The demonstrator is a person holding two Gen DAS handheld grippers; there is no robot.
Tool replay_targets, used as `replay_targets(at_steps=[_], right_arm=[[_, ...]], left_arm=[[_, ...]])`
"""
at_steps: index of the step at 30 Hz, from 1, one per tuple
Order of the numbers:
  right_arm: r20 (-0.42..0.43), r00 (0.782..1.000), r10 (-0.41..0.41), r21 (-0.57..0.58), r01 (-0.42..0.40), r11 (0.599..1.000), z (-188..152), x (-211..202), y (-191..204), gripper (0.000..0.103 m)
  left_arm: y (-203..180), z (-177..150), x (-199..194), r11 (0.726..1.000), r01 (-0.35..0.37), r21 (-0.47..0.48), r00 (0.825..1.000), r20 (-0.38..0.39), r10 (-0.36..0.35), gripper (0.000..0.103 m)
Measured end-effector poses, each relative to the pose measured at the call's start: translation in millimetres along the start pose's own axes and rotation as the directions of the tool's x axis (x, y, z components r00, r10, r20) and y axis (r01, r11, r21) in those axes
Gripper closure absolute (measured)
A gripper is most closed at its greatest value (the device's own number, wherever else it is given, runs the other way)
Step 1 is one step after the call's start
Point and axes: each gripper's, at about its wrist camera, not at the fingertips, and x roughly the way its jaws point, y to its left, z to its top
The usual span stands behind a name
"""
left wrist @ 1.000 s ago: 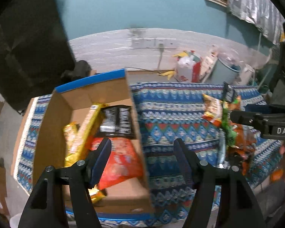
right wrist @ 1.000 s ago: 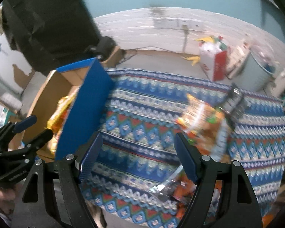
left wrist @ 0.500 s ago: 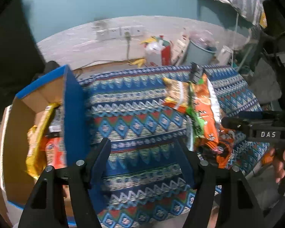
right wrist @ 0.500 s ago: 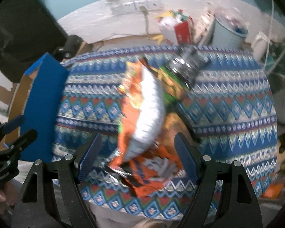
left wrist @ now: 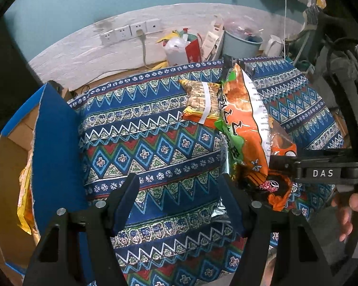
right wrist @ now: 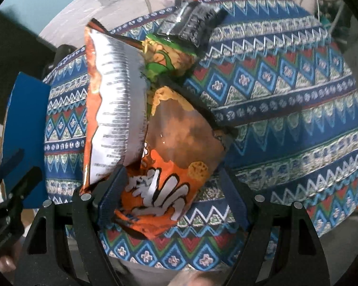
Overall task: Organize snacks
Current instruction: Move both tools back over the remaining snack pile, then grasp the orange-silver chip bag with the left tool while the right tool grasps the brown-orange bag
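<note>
Hovering over the patterned tablecloth, the left gripper stands spread with only cloth between its fingers. The right gripper is spread too, straddling the lower end of an orange snack bag without pinching it; its left finger lies just beside the bag's edge. That bag sits in a pile with a silver-backed orange packet, a green packet and a black wrapper. At the table's left stands a blue-sided cardboard box with yellow packets inside.
</note>
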Motion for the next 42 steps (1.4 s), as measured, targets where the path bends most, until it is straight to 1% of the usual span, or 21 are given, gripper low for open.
replay_targets(at_steps=[4, 6, 10, 11, 12, 15, 16, 18, 23, 27, 32, 35, 37, 42], right_arm=[[-0.01, 0.999, 0.032, 0.034, -0.031, 0.999, 1.7, 10.1, -4.3, 0.023], [-0.027, 0.999, 0.024, 0.046, -0.023, 0.999, 1.8, 17.7, -5.1, 0.023], [-0.051, 0.998, 0.048, 0.067, -0.045, 0.997, 3.3, 31.9, -5.6, 0.023], [-0.044, 0.998, 0.035, 0.054, -0.033, 0.998, 4.4, 31.5, -4.3, 0.027], [-0.036, 0.999, 0.02, 0.031, -0.019, 0.999, 5.7, 30.1, -3.0, 0.039], [-0.014, 1.0, -0.003, -0.022, 0.003, 1.0, 9.1, 23.8, -1.9, 0.051], [-0.005, 1.0, -0.012, -0.032, 0.012, 0.999, 10.4, 21.2, -3.8, 0.052], [0.012, 1.0, -0.027, -0.041, 0.027, 0.999, 12.6, 16.9, -7.8, 0.052], [0.07, 0.994, -0.083, -0.061, 0.087, 0.994, 18.8, 2.1, -22.3, 0.053], [0.132, 0.983, -0.13, -0.08, 0.141, 0.987, 25.3, -13.3, -32.2, 0.053], [0.177, 0.974, -0.144, -0.083, 0.16, 0.984, 33.2, -27.5, -44.8, 0.053], [0.203, 0.965, -0.168, -0.091, 0.189, 0.978, 37.4, -36.3, -55.4, 0.053], [0.215, 0.96, -0.179, -0.087, 0.201, 0.976, 40.4, -41.8, -61.3, 0.053], [0.222, 0.961, -0.166, -0.053, 0.182, 0.982, 51.5, -38.6, -68.5, 0.053]], left_arm=[[-0.6, 2.7, 5.5, 1.0, 0.006, -0.008, 1.0, -0.014, -0.006, 0.033], [-1.1, 5.1, 7.6, 1.0, 0.01, -0.011, 1.0, -0.017, -0.01, 0.033], [-3.2, 10.6, 11.3, 1.0, 0.02, -0.022, 1.0, -0.023, -0.021, 0.033], [-3.6, 12.8, 12.2, 0.999, 0.033, -0.031, 0.999, -0.024, -0.034, 0.033], [-4.1, 14.7, 13.0, 0.998, 0.044, -0.038, 0.999, -0.024, -0.045, 0.033], [-8.1, 20.8, 15.3, 0.997, 0.065, -0.048, 0.998, -0.019, -0.066, 0.033], [-9.9, 23.0, 16.4, 0.996, 0.069, -0.049, 0.997, -0.019, -0.07, 0.032], [-13.4, 27.8, 19.5, 0.995, 0.082, -0.059, 0.996, -0.02, -0.083, 0.028], [-24.1, 39.0, 28.2, 0.984, 0.142, -0.105, 0.989, -0.028, -0.146, 0.027], [-35.8, 47.1, 35.7, 0.976, 0.17, -0.132, 0.984, -0.024, -0.175, 0.022], [-46.5, 53.5, 45.7, 0.965, 0.203, -0.167, 0.977, -0.032, -0.211, 0.022], [-53.4, 57.0, 55.3, 0.967, 0.194, -0.162, 0.977, -0.062, -0.206, 0.018], [-58.1, 58.0, 61.5, 0.971, 0.181, -0.158, 0.978, -0.074, -0.194, 0.018], [-67.4, 61.8, 80.4, 0.978, 0.152, -0.139, 0.98, -0.107, -0.168, 0.018]])
